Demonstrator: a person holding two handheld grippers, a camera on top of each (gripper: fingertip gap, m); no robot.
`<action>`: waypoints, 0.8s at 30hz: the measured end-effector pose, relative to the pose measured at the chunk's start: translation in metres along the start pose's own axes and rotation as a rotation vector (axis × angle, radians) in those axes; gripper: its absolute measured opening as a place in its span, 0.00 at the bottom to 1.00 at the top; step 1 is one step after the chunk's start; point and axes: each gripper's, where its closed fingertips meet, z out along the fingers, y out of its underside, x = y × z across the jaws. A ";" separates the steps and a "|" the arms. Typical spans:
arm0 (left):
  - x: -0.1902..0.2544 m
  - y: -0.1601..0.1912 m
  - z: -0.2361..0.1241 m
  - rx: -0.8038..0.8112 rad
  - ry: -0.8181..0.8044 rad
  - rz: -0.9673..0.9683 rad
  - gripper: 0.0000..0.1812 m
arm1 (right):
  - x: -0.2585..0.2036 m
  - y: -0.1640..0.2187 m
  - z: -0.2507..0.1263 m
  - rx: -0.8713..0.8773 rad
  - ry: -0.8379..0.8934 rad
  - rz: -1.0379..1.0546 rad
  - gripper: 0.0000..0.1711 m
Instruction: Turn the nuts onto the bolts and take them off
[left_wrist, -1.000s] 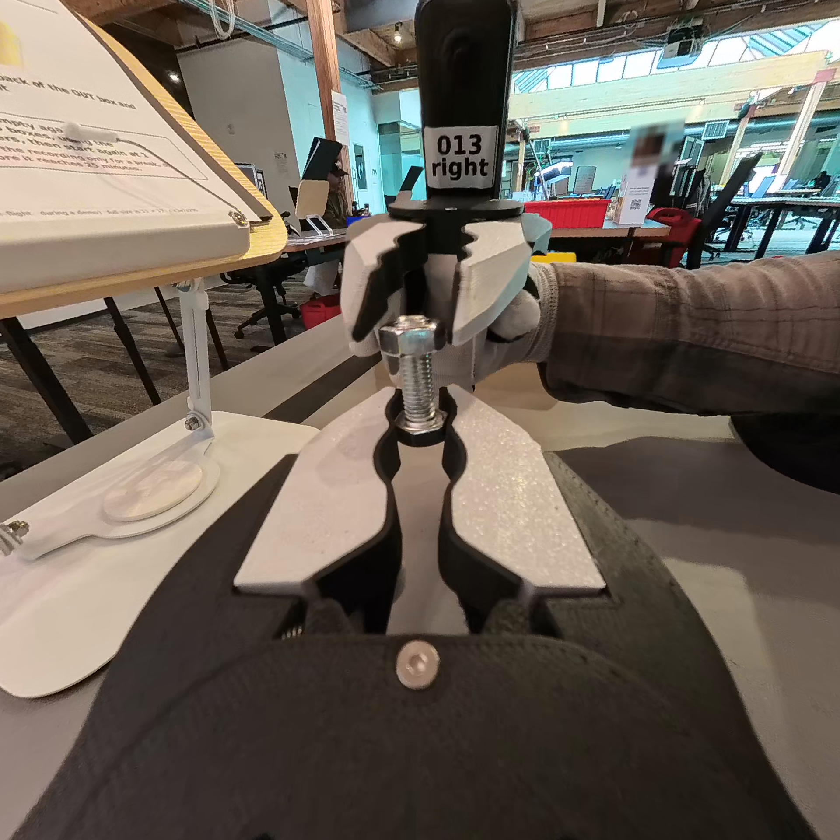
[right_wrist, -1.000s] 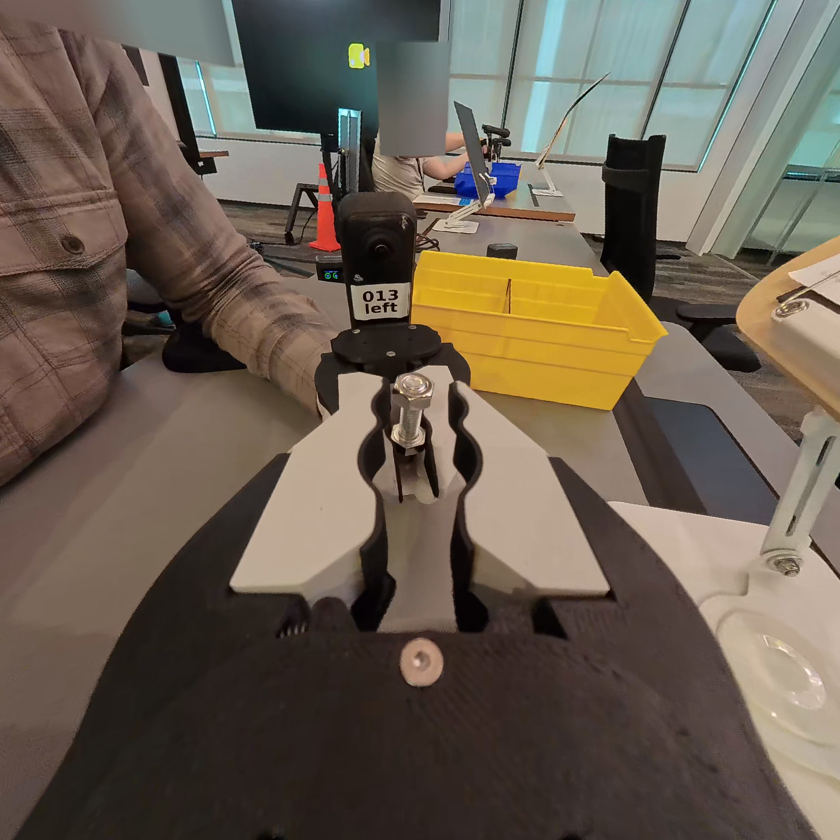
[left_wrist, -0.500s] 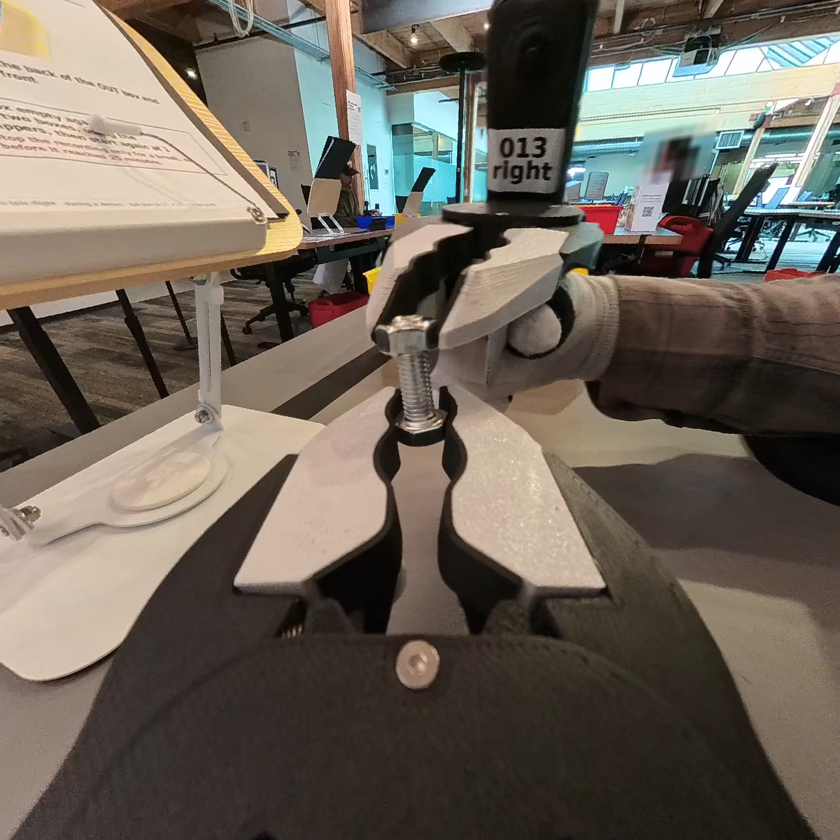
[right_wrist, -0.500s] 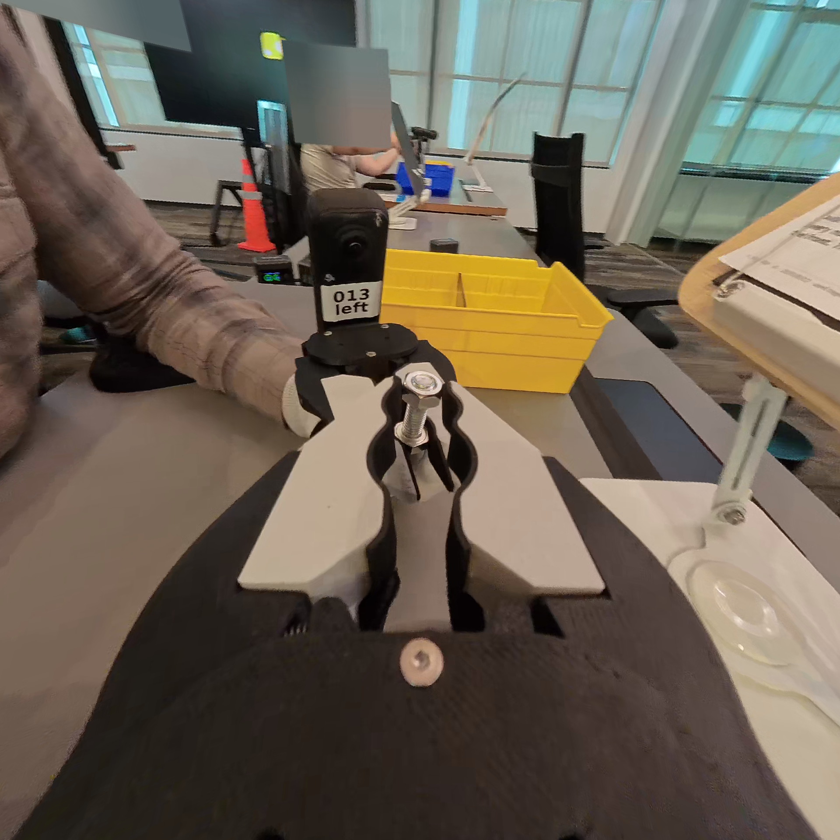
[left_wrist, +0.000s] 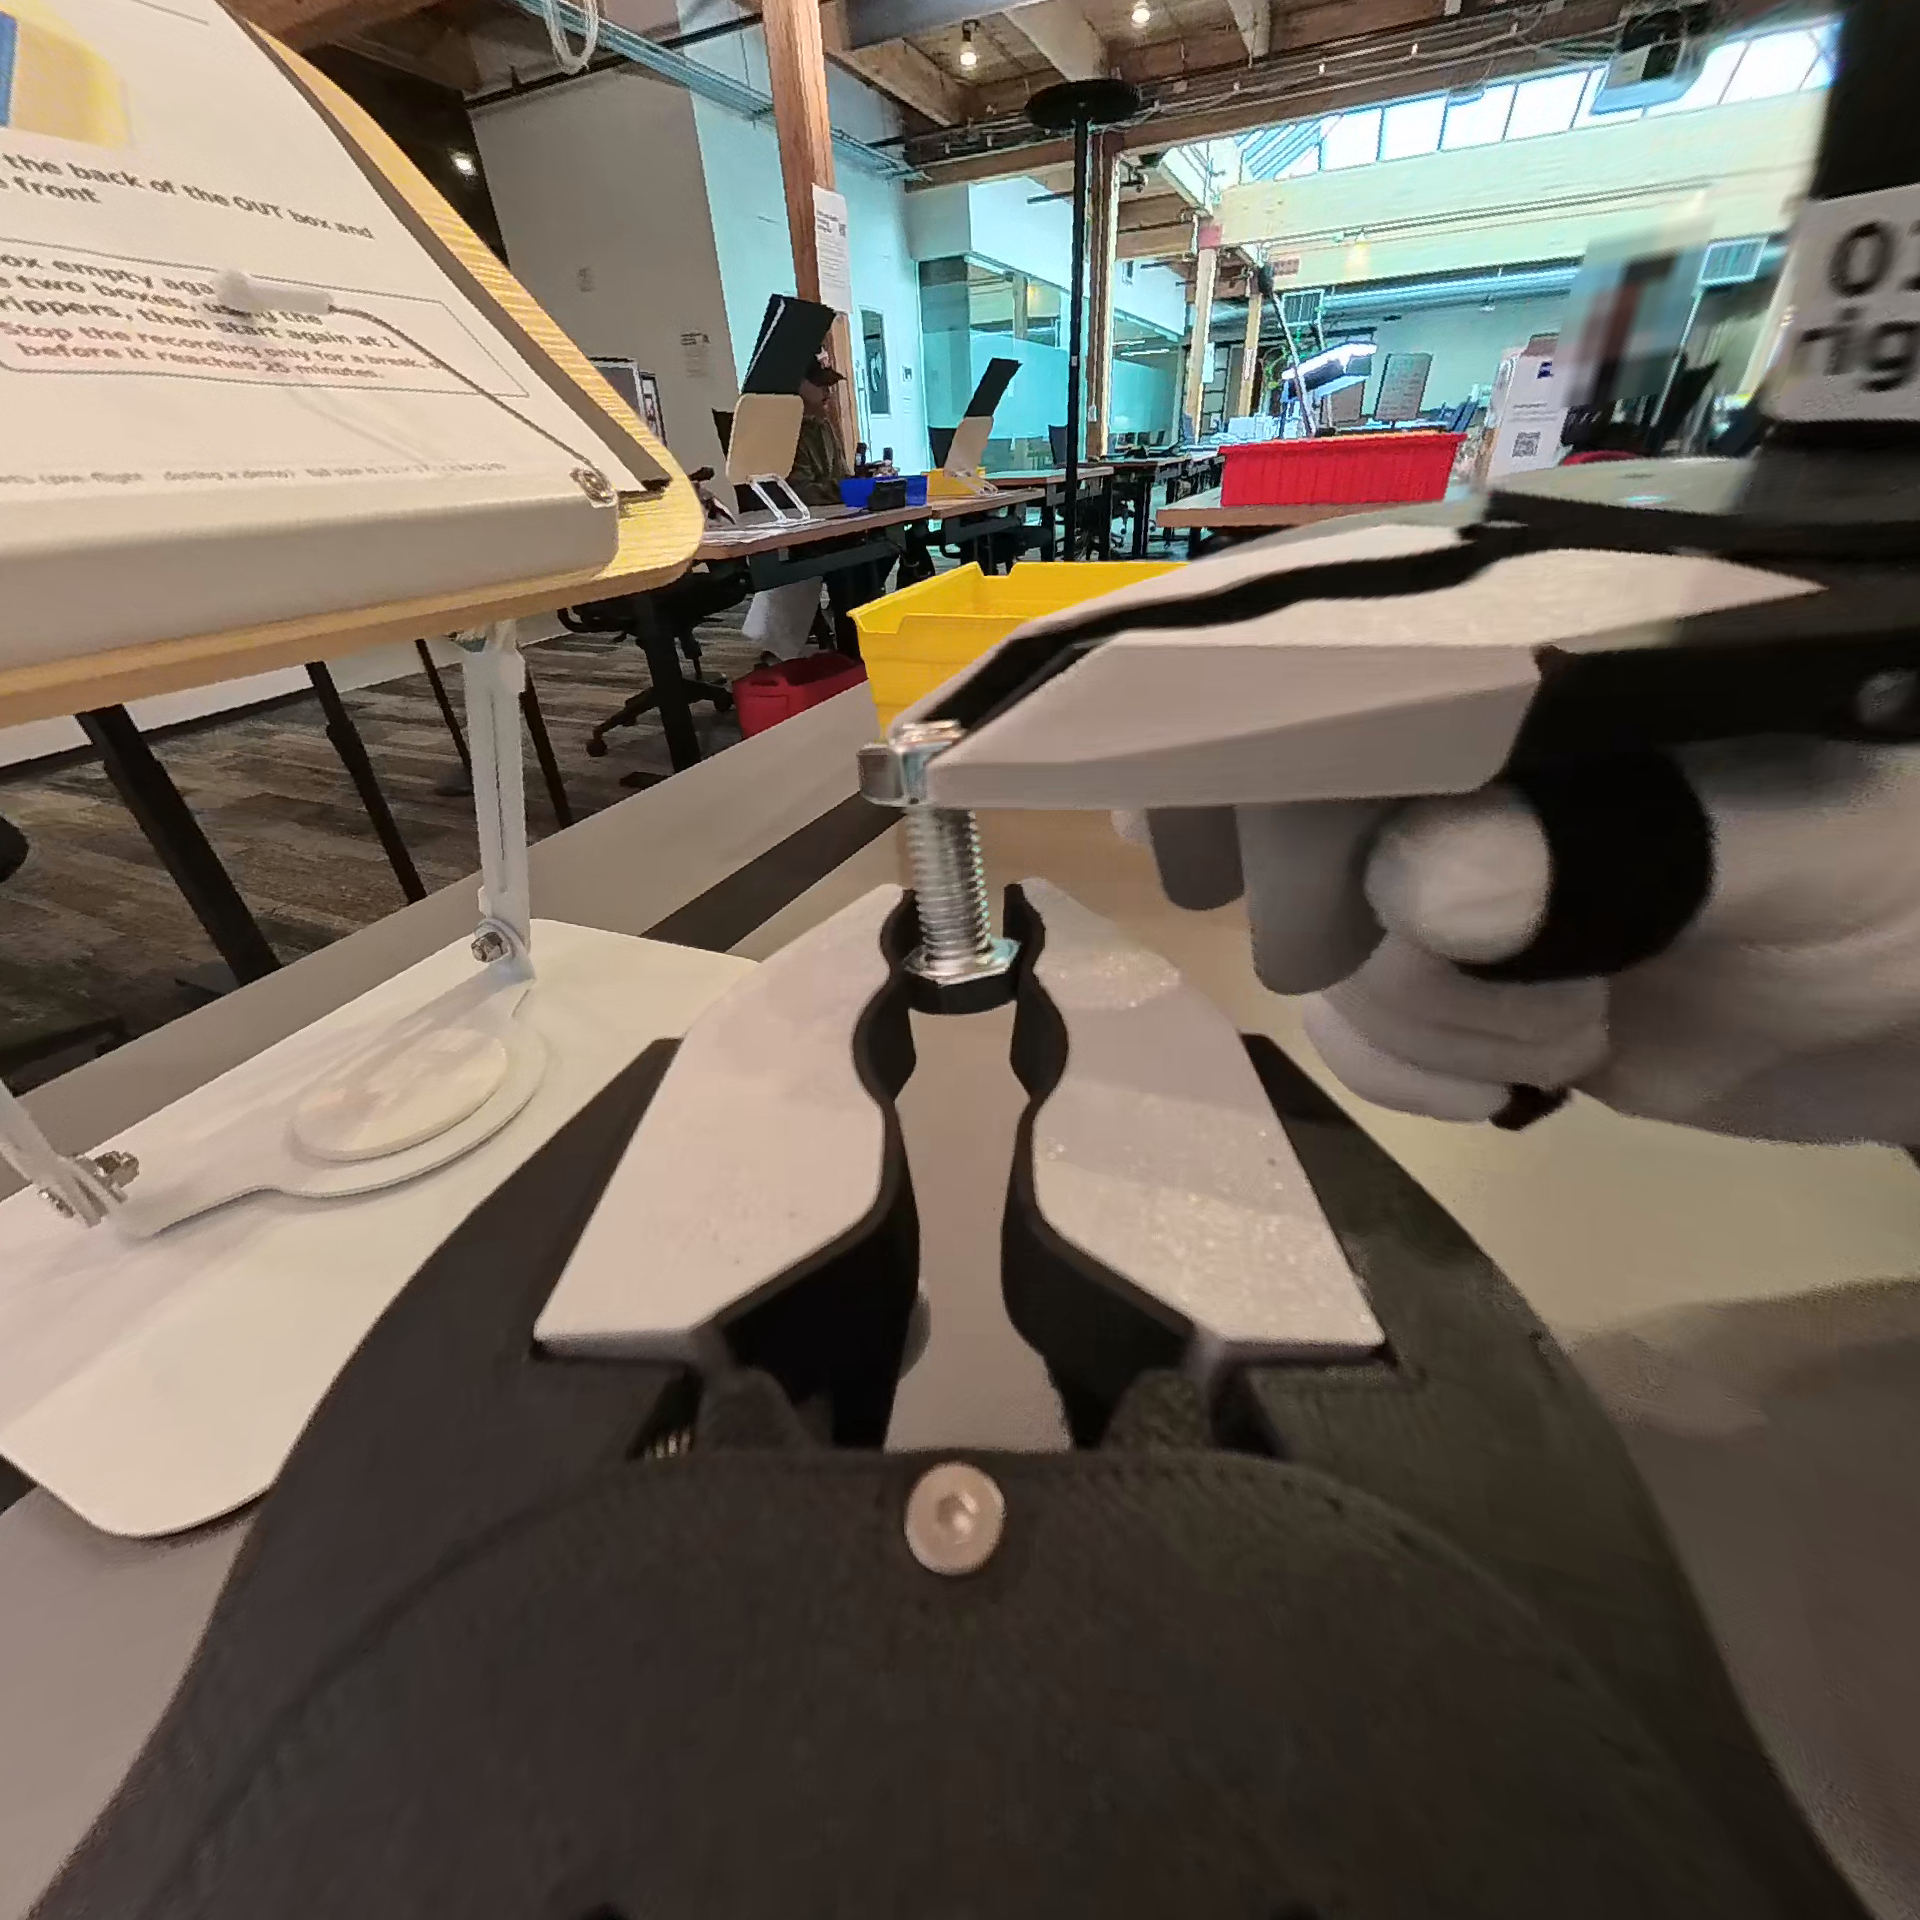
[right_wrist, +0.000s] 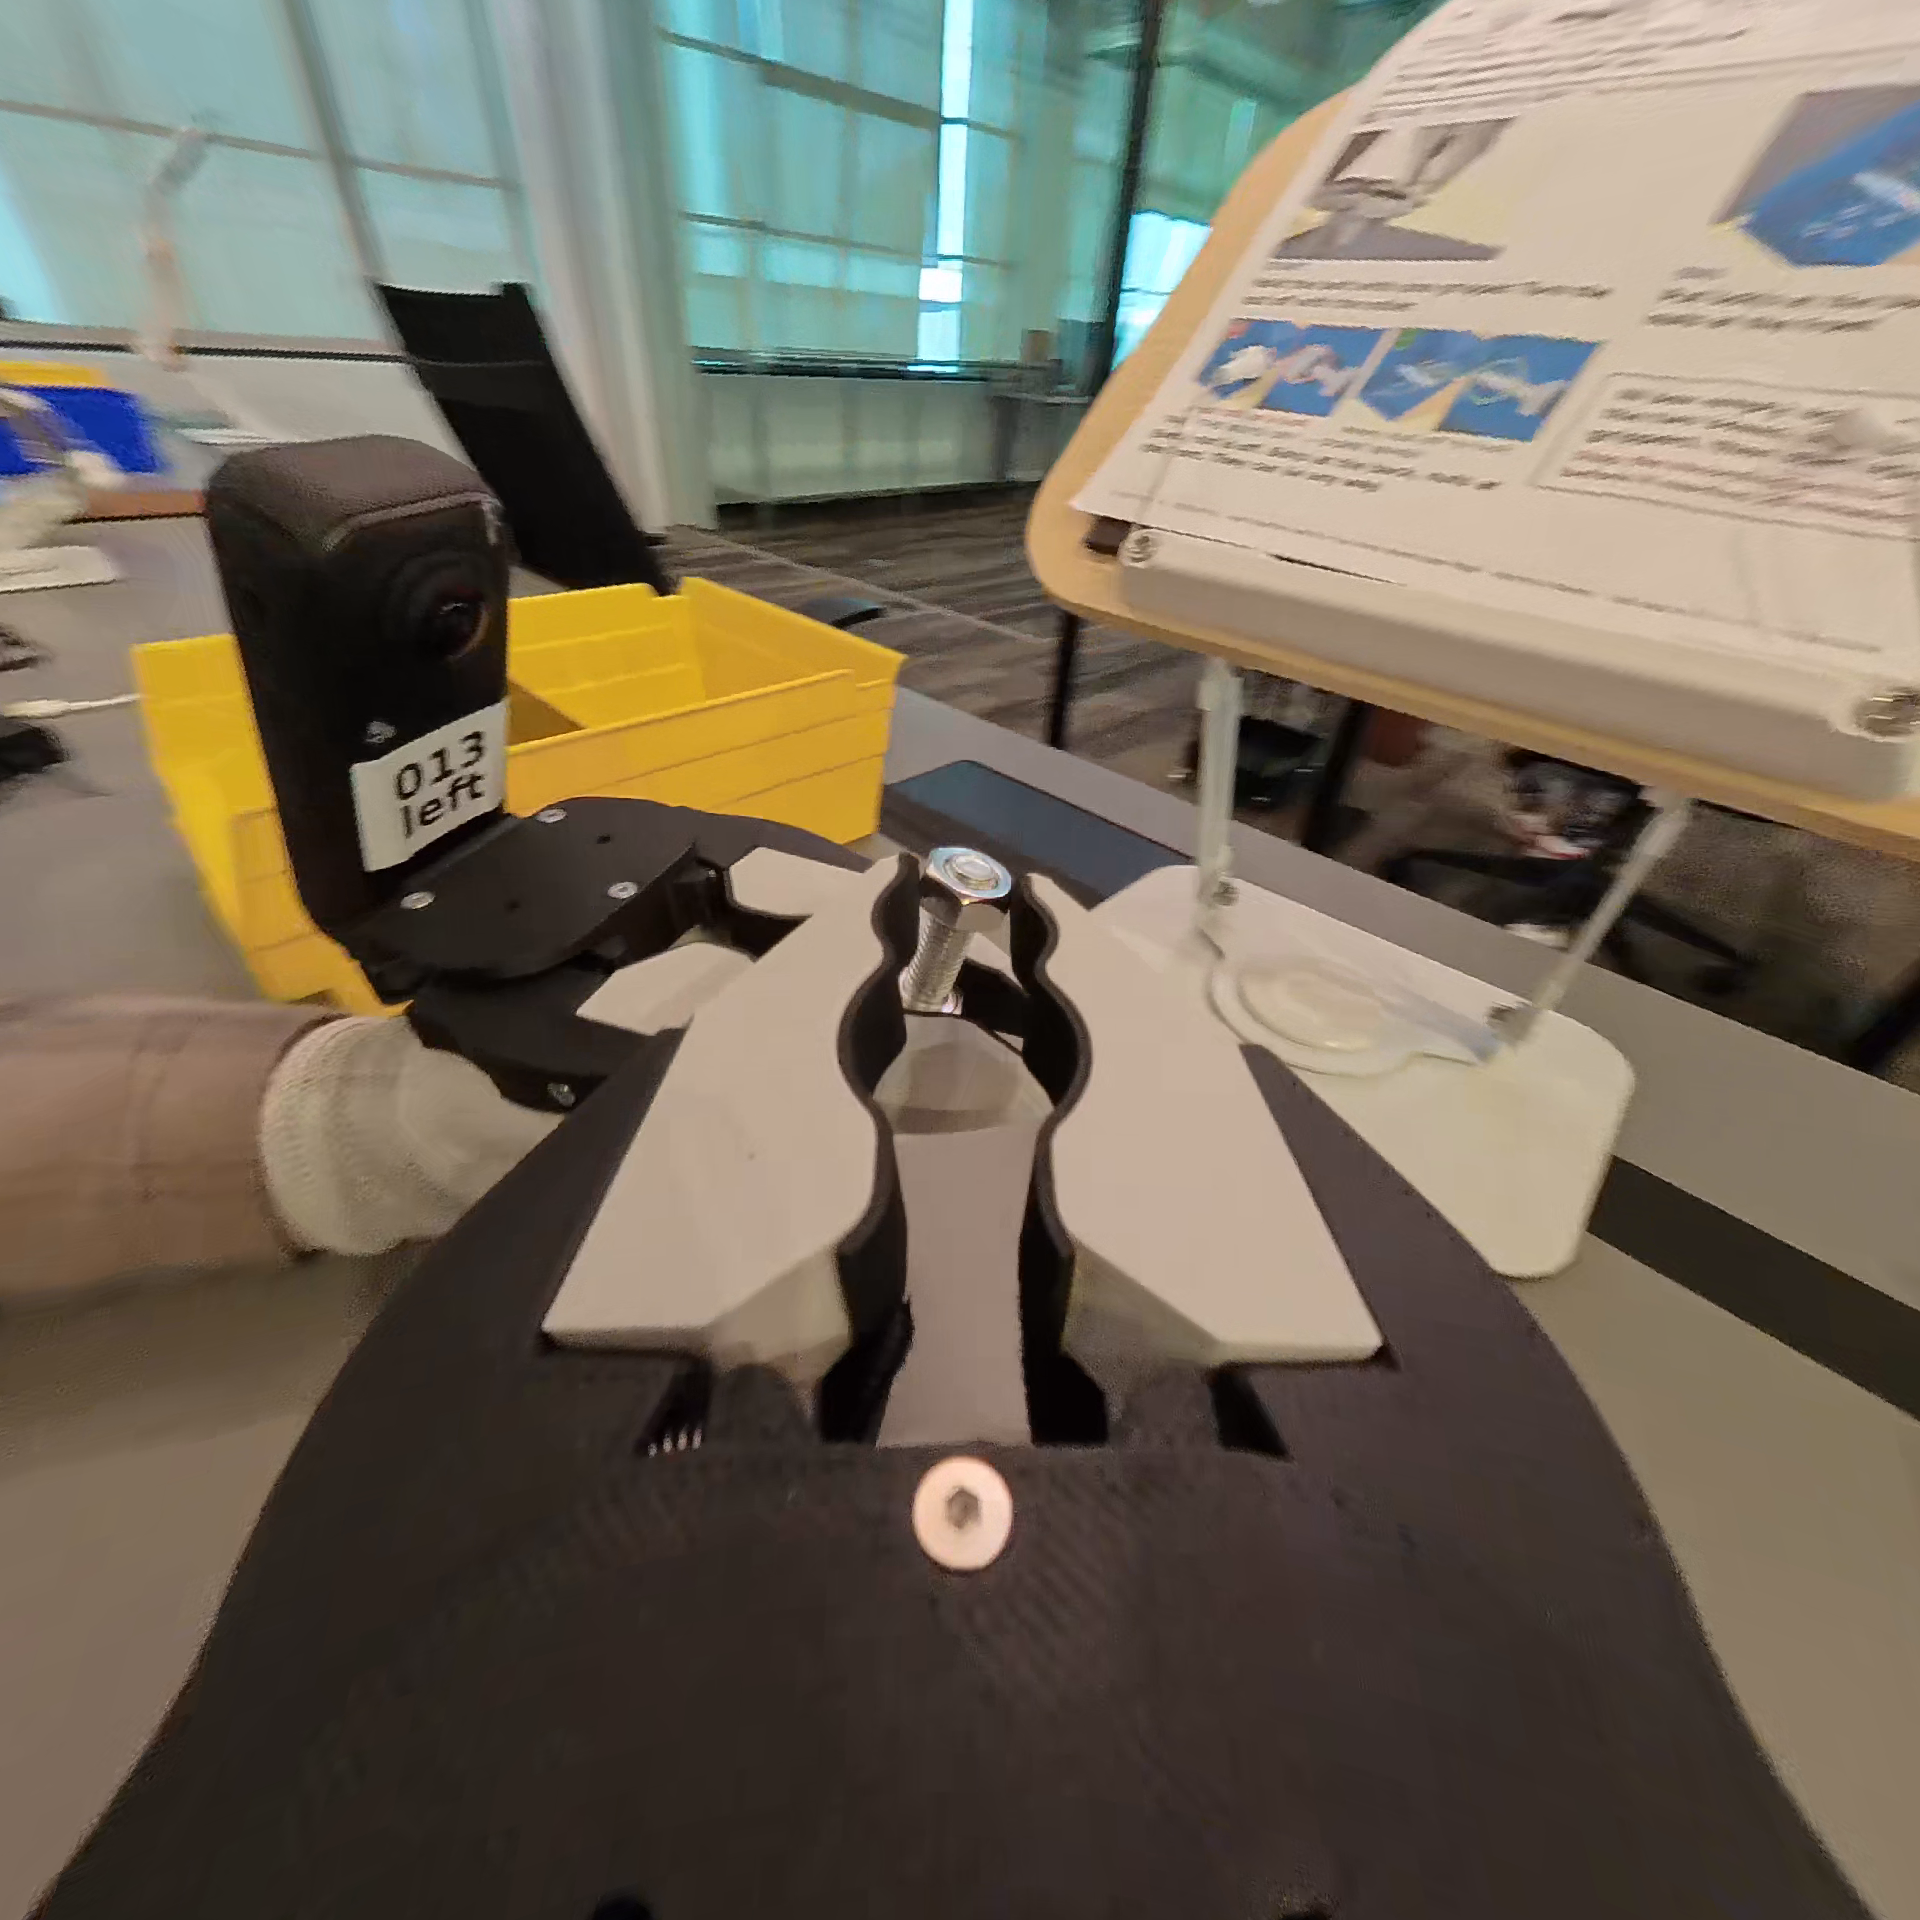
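The left wrist view shows the left gripper (left_wrist: 958, 961) clamped on the nut (left_wrist: 958, 958) at the foot of the upright bolt (left_wrist: 940, 878); only the right wrist view shows the bolt's hex head from above, pinched in the right gripper (right_wrist: 961, 894). Against a second ago, the right gripper has swung round the bolt to lie sideways, the yellow bin (left_wrist: 966, 623) now showing behind the bolt.

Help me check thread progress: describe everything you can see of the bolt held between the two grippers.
The bolt is bright silver metal with a hex head and a threaded shank, standing upright above the grey table. The right gripper clamps its head from the side. A silver hex nut sits low on the shank, gripped by the left gripper. Bare threads show between head and nut. The end of the shank below the nut is hidden.
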 end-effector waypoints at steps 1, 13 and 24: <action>0.001 0.000 0.000 0.000 0.002 0.006 0.08 | -0.001 0.000 -0.001 0.004 0.060 -0.013 0.09; 0.001 -0.002 -0.002 0.019 0.006 0.003 0.08 | -0.005 -0.004 0.000 -0.013 0.280 -0.034 0.10; 0.004 -0.003 -0.002 0.026 0.027 0.003 0.08 | -0.009 -0.018 -0.009 0.032 -0.428 -0.015 0.25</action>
